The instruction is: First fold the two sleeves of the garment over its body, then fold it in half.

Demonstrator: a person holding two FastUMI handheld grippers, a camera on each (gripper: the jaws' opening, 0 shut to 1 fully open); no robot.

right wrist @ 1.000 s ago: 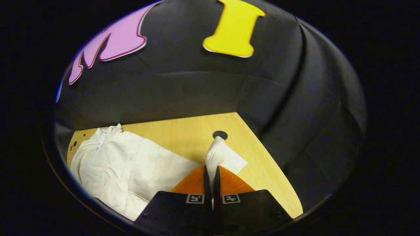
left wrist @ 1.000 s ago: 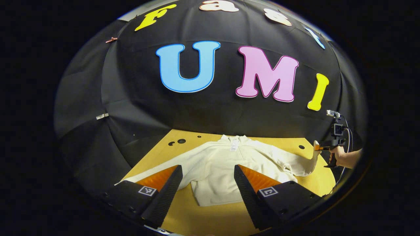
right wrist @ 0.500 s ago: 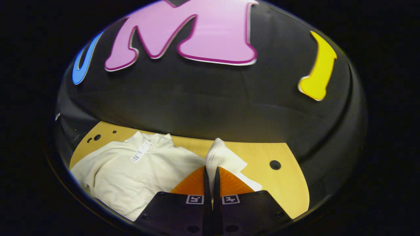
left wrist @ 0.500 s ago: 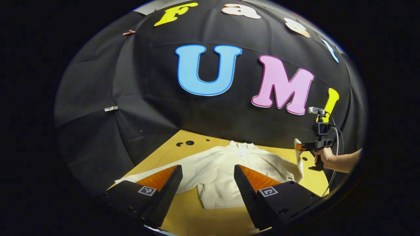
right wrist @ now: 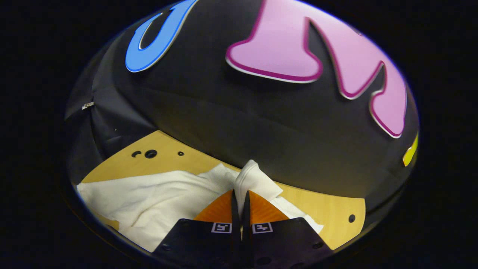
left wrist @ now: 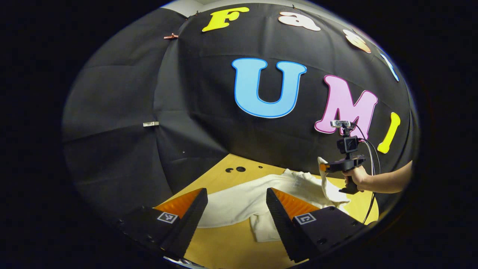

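Note:
A cream long-sleeved garment lies spread on the yellow wooden table. My left gripper is open and hovers above its near-left part, touching nothing. Farther right, a hand holds my right gripper, which has one sleeve's cuff lifted above the garment. In the right gripper view, my right gripper is shut on that cuff, which sticks up past the fingertips. The garment body lies to the left below it, and the sleeve trails down to the right.
Black cloth walls close in the table's back and sides. Small round holes pierce the tabletop at the far left corner, and another hole sits near the right edge. Bare table lies right of the garment.
My right gripper has carried the cuff up off the table and leftward over the garment body. The left gripper stayed open while its view swung to the left.

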